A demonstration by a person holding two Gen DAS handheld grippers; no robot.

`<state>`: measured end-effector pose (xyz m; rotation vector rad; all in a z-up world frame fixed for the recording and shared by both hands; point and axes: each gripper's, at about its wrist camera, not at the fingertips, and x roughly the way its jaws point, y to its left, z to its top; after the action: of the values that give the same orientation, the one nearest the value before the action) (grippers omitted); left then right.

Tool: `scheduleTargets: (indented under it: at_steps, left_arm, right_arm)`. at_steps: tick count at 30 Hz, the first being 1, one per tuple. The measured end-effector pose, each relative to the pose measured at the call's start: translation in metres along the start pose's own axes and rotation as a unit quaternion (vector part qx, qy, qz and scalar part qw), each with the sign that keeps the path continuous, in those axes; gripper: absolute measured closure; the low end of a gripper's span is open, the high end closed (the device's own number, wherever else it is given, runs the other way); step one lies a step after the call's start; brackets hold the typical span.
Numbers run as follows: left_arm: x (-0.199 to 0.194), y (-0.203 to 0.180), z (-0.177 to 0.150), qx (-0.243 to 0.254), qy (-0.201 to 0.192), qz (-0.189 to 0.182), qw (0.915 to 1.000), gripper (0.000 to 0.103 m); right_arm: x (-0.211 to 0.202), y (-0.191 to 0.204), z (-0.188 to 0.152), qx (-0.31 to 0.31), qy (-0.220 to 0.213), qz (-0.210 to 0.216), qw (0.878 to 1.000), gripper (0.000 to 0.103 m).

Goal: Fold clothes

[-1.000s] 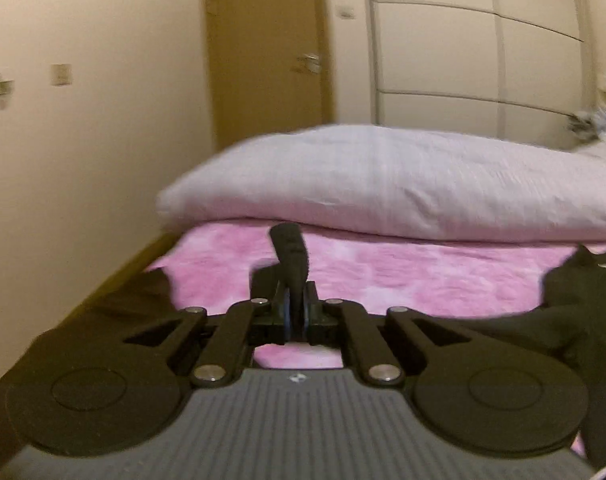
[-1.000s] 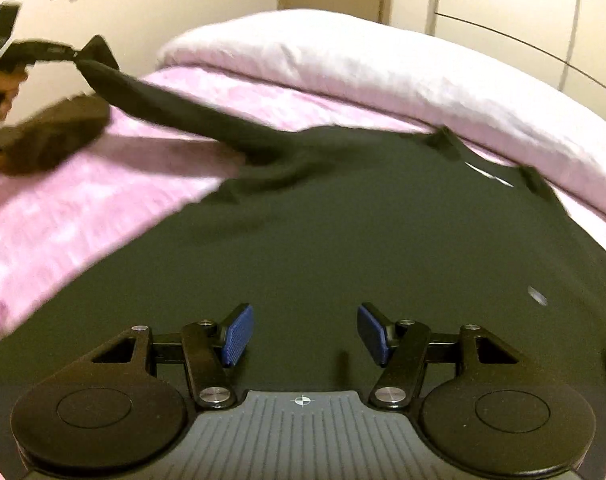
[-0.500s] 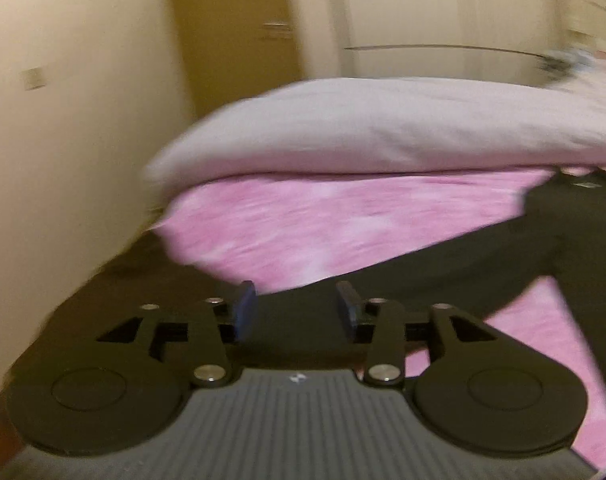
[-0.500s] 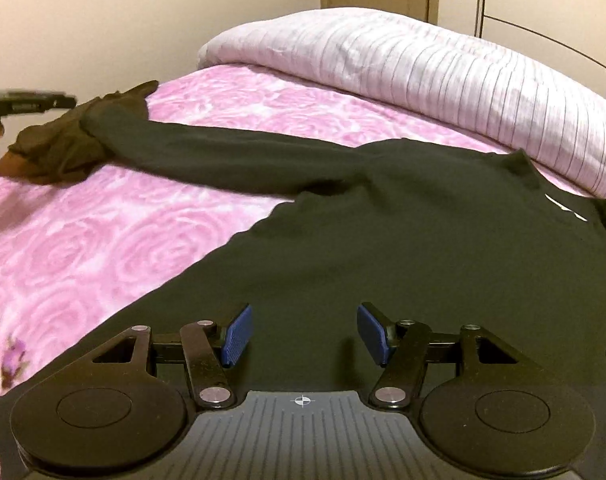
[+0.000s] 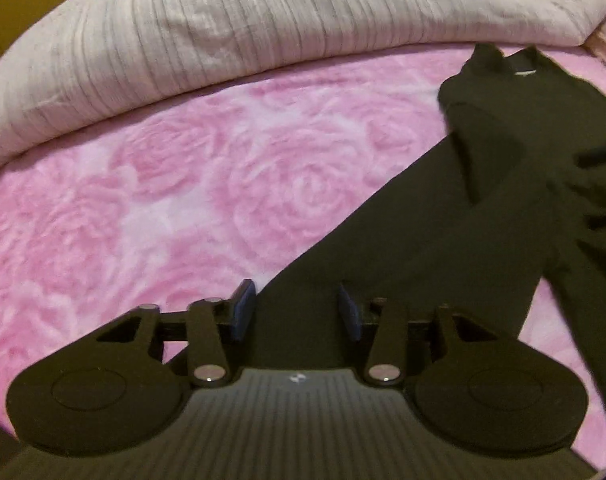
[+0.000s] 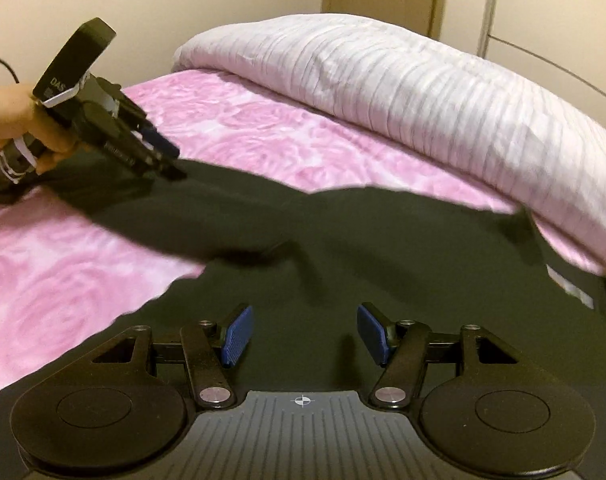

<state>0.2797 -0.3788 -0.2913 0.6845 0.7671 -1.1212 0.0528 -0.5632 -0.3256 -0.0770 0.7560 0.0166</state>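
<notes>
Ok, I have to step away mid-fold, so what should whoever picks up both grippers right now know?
Left gripper: jaws apart but closing, poised over the outstretched sleeve; pads not pressing fabric.
Right gripper: open, empty, over the shirt's body.
Things: black long-sleeve shirt lies flat on the pink blanket, collar toward the pale duvet, sleeve stretched out sideways.
Done: shirt spread out; no fold visible.
Left: probably fold that sleeve across the body, then the other side, then fold the body.
</notes>
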Motion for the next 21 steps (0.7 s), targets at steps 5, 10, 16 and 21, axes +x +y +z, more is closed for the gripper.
scheduleTargets:
  at_steps: [5, 10, 16, 21]
  left_arm:
    - [-0.006, 0.005, 0.004, 0.014, -0.039, 0.060, 0.9973, 0.102]
    - [0.004, 0.019, -0.001, -0.030, -0.058, 0.088, 0.9940, 0.092]
    - [-0.025, 0.026, -0.010, -0.064, -0.074, 0.104, 0.9898, 0.073]
    - [-0.076, -0.009, -0.039, -0.070, -0.088, 0.058, 0.9920, 0.069]
  right_arm:
    - [0.026, -0.015, 0.018, 0.010, -0.016, -0.016, 1.000, 0.042]
    - [0.043, -0.017, 0.019, 0.028, 0.005, -0.002, 1.000, 0.042]
    - [0.022, -0.020, -0.003, 0.061, 0.029, 0.006, 0.998, 0.042]
    - [-0.028, -0.013, -0.042, 0.082, 0.055, -0.001, 0.995, 0.041]
